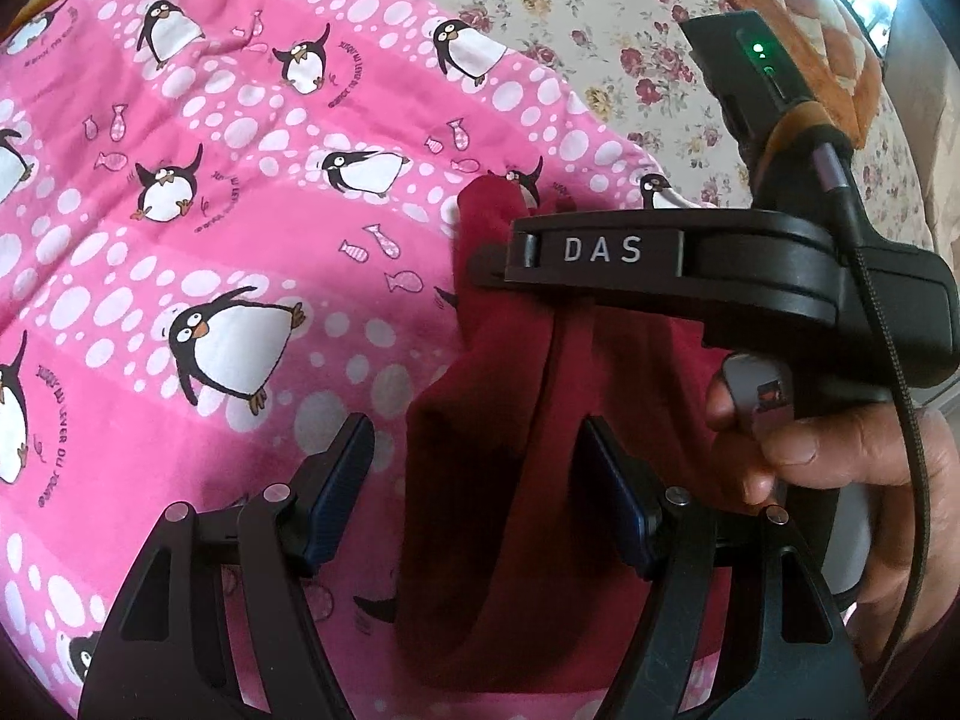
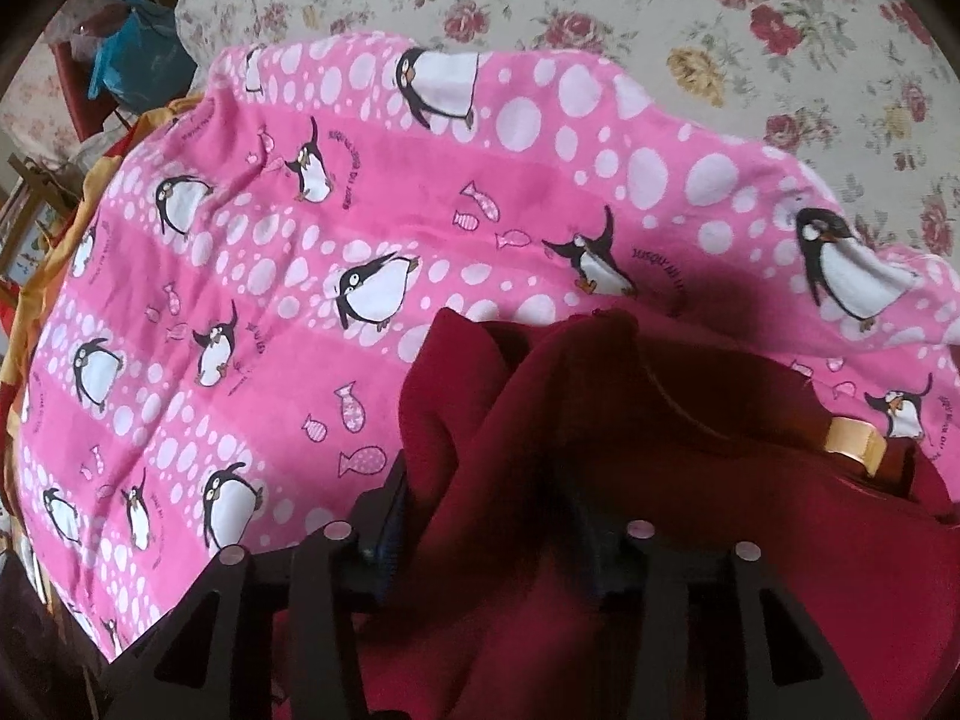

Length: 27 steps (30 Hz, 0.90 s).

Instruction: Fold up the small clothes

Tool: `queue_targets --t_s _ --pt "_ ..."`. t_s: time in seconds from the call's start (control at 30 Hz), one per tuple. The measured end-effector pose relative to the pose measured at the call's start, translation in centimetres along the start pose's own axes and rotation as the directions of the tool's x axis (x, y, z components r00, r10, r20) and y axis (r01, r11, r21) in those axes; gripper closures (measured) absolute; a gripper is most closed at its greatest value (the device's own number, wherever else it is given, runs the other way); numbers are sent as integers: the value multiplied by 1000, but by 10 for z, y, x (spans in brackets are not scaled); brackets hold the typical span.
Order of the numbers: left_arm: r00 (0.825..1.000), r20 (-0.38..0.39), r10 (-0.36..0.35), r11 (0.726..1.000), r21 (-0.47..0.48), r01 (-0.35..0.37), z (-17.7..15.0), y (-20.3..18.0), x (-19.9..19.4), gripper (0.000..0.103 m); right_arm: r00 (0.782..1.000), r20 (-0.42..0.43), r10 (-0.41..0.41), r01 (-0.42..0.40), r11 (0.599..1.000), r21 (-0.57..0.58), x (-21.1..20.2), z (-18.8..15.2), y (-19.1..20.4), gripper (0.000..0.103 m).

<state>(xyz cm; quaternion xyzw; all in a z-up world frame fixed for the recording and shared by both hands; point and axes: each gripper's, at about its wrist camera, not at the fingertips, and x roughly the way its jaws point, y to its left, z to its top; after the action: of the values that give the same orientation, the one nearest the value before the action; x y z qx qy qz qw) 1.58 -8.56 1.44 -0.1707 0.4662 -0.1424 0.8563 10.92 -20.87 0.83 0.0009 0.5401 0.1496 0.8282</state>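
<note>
A dark red fleece garment [image 1: 480, 396] hangs in a bunched fold over a pink penguin blanket [image 1: 180, 120]. My right gripper [image 1: 480, 258], seen side-on with a person's hand [image 1: 840, 438] on its handle, holds the garment's upper edge lifted. In the right wrist view the garment [image 2: 660, 420] fills the gap between the right gripper's [image 2: 486, 534] fingers, and a tan label [image 2: 855, 441] shows on it. My left gripper [image 1: 474, 474] stands open around the hanging fold, its left pad clear of the cloth and its right pad at the cloth's edge.
The penguin blanket [image 2: 360, 180] lies spread on a floral bedsheet [image 2: 660, 0] that extends beyond it. An orange quilted cover [image 1: 840, 60] sits at the far right. A blue bag [image 2: 138, 54] and clutter lie off the bed's far left.
</note>
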Motion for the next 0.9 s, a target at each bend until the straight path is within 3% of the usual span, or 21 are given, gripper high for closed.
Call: queue_targets --t_s 0.13,0.17,0.2,0.33,0.4,0.43,0.47,0.53,0.6,0.63,0.67,0.73,0.77,0.87,0.9 --pt "1000 -7 -21 1000 8 21 0 0 0 34 1000 7 20 -20 999 28 0 0 0 54" --pt "999 -5 -32 999 6 32 0 1 -1 39 999 9 31 -31 999 38 -1 0 -1 53" --pt "998 -9 -57 998 1 57 1 1 -1 54 999 11 40 -40 998 44 -2 1 -2 53" --pt "993 12 -117 993 25 116 2 -4 -8 73 999 1 33 -33 999 25 -2 3 1 50" --pt "992 35 -123 990 74 120 1 -13 -13 75 1000 -9 23 -23 1000 10 0 6 4 42" --pt "991 44 -126 987 105 121 0 -18 -16 76 999 -26 17 -17 1000 3 3 8 6 28" --pt "991 47 -126 985 121 119 -1 -20 -17 76 998 -52 20 -20 1000 0 7 10 7 23" --pt "992 43 -116 985 131 110 0 -21 -16 76 997 -77 7 -8 1000 -16 13 12 9 22" --pt "994 24 -105 988 115 101 2 -18 -13 76 998 -50 -33 30 998 -49 11 10 10 42" --pt "995 16 -102 989 112 100 2 -17 -13 75 998 -32 -47 45 998 -48 8 8 7 58" --pt "995 11 -100 989 112 98 2 -18 -14 72 1000 -14 -25 25 999 -36 4 5 1 65" --pt "998 4 -68 990 124 67 -1 -21 -14 45 1000 18 18 -18 1000 -15 -7 -2 -8 75" --pt "999 3 -55 990 133 54 -4 -22 -13 41 999 37 29 -28 1000 -10 -13 -6 -11 77" --pt "999 -10 -40 986 161 41 -13 -29 -7 42 993 94 64 -65 998 11 -33 -14 -24 81" --pt "999 -6 -46 985 166 46 -14 -32 -6 55 990 111 83 -86 996 29 -40 -18 -30 81"
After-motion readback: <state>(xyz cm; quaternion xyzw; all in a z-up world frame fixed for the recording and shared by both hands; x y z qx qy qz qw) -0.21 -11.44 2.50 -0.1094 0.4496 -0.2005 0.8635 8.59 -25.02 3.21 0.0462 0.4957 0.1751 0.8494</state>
